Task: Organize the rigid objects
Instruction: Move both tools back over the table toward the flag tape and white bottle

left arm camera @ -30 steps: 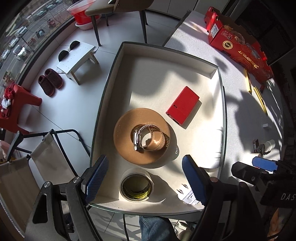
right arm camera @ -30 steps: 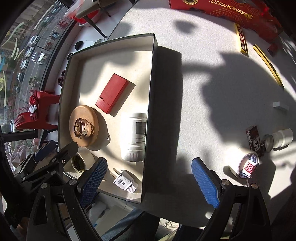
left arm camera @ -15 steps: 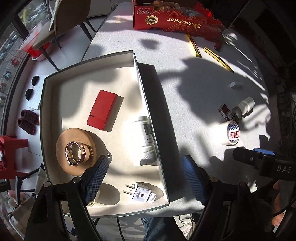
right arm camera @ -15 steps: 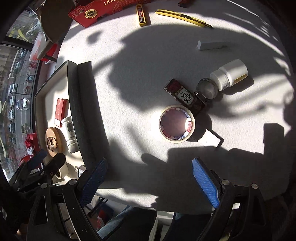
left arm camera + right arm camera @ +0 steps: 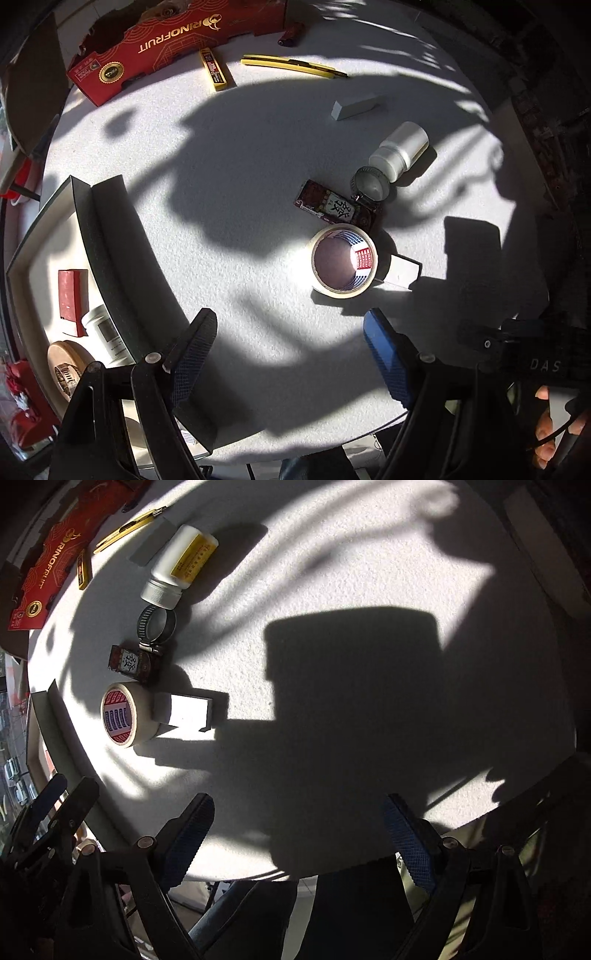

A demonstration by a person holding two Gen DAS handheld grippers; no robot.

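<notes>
A masking tape roll [image 5: 344, 262] [image 5: 123, 714] lies on the white table beside a small white block [image 5: 402, 271] [image 5: 190, 712]. Above it sit a dark red patterned box [image 5: 338, 207] [image 5: 133, 664], a metal hose clamp [image 5: 371, 183] [image 5: 157, 626] and a white bottle [image 5: 400, 149] [image 5: 180, 566]. My left gripper [image 5: 288, 352] hangs open just below the tape roll, nothing between its fingers. My right gripper [image 5: 301, 836] is open over bare table to the right of the cluster. The storage box [image 5: 107, 254] at left holds a red case [image 5: 72, 295], a white jar [image 5: 105, 338] and a cork disc [image 5: 66, 363].
A red RINOFRUIT carton [image 5: 166, 48] [image 5: 40, 587], a yellow lead case [image 5: 216, 70], a yellow cutter [image 5: 291, 66] and a grey eraser block [image 5: 352, 105] lie at the table's far side. The table's near edge runs just below both grippers. Deep shadows cross the surface.
Both grippers have swept from over the storage box to the right, across the table, and rolled. The loose cluster of tape, box, clamp and bottle now lies ahead. Jaws unchanged.
</notes>
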